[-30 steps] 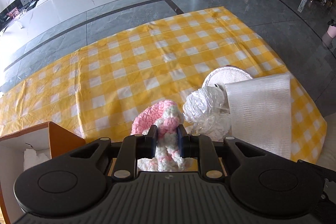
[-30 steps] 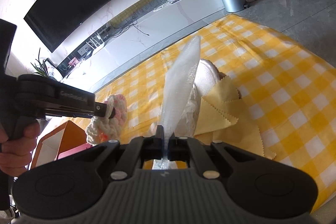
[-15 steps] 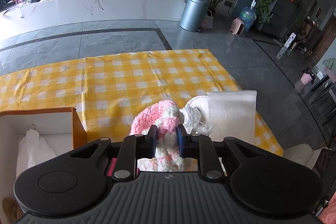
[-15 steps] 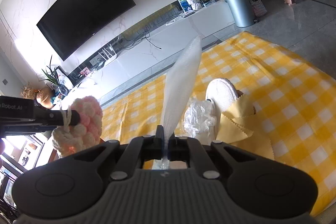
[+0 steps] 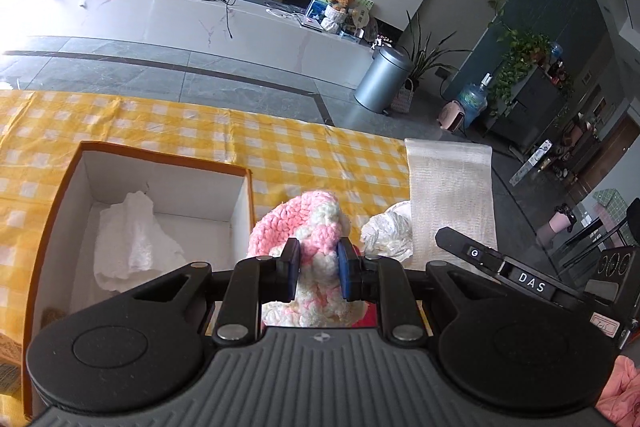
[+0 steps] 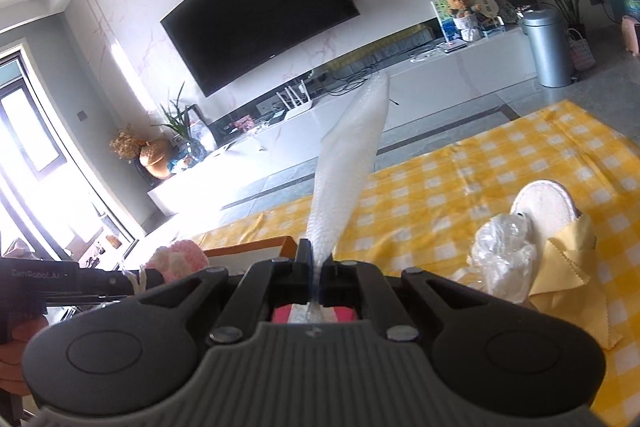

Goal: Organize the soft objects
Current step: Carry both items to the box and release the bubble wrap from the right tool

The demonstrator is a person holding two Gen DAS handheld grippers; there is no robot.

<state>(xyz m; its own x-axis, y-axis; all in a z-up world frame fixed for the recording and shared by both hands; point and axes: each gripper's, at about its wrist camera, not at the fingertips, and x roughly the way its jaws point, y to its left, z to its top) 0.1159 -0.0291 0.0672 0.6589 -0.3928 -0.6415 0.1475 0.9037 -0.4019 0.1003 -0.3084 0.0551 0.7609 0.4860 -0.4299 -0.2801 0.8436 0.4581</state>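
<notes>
My left gripper [image 5: 318, 259] is shut on a pink and white crocheted piece [image 5: 298, 227], held above the table just right of an orange box [image 5: 160, 157] with a white inside. A crumpled white sheet [image 5: 130, 239] lies in the box. My right gripper [image 6: 316, 267] is shut on a white bubble-wrap sheet [image 6: 348, 163] that stands upright; the sheet also shows in the left wrist view [image 5: 450, 195]. The crocheted piece [image 6: 178, 255] and the box edge [image 6: 248, 247] show at left in the right wrist view.
On the yellow checked tablecloth [image 6: 460, 179] lie a crumpled clear plastic bag [image 6: 504, 251], a white round pad [image 6: 544, 203] and a yellow cloth [image 6: 568, 267]. The plastic bag also shows in the left wrist view [image 5: 388, 231]. The table's far edge meets grey floor.
Both grippers have lifted and swung left with their loads. The orange box has come fully into the left wrist view, now just left of the crocheted piece.
</notes>
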